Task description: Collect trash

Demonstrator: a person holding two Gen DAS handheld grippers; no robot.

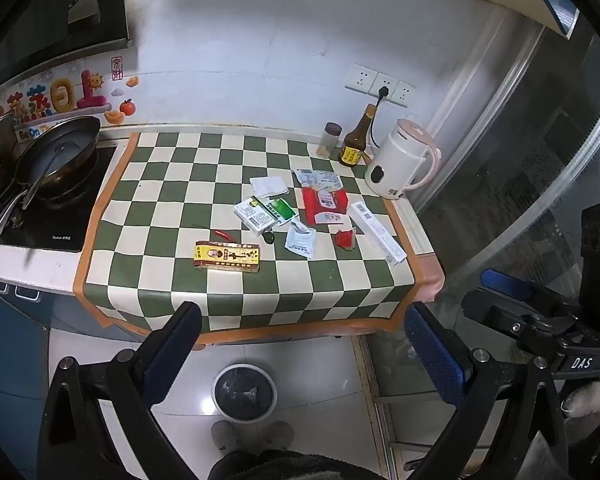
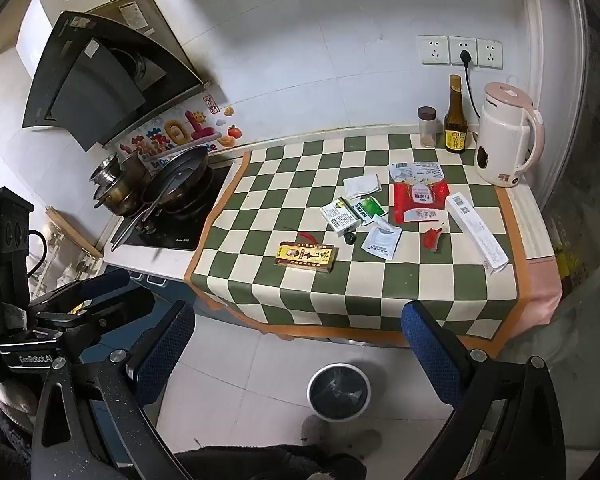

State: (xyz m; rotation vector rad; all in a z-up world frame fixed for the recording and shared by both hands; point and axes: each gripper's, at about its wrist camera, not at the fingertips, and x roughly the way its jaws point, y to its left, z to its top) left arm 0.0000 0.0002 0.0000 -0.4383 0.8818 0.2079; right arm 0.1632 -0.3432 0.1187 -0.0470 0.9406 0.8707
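Note:
Litter lies on the green-and-cream checked cloth (image 1: 188, 200) (image 2: 420, 280): a yellow-red flat box (image 1: 227, 260) (image 2: 306, 257), a green-white carton (image 1: 256, 214) (image 2: 342, 214), a red packet (image 1: 324, 202) (image 2: 419, 200), a long white box (image 1: 376, 232) (image 2: 476, 230), a white sachet (image 1: 301, 242) (image 2: 382, 242), a folded napkin (image 1: 269, 186) (image 2: 362, 185) and a small red scrap (image 1: 345, 238) (image 2: 432, 237). A white-rimmed bin (image 1: 244, 392) (image 2: 339, 392) with a dark liner stands on the floor in front. My left gripper (image 1: 302, 344) and right gripper (image 2: 298, 344) hang open before the counter's edge, nothing between the fingers.
A white kettle (image 1: 400, 162) (image 2: 508, 136), a dark sauce bottle (image 1: 356, 140) (image 2: 455, 118) and a spice jar (image 1: 332, 140) (image 2: 427, 126) stand at the back right. A pan (image 1: 56, 152) (image 2: 176, 180) and pot sit on the hob at left. The person's slippers show beside the bin.

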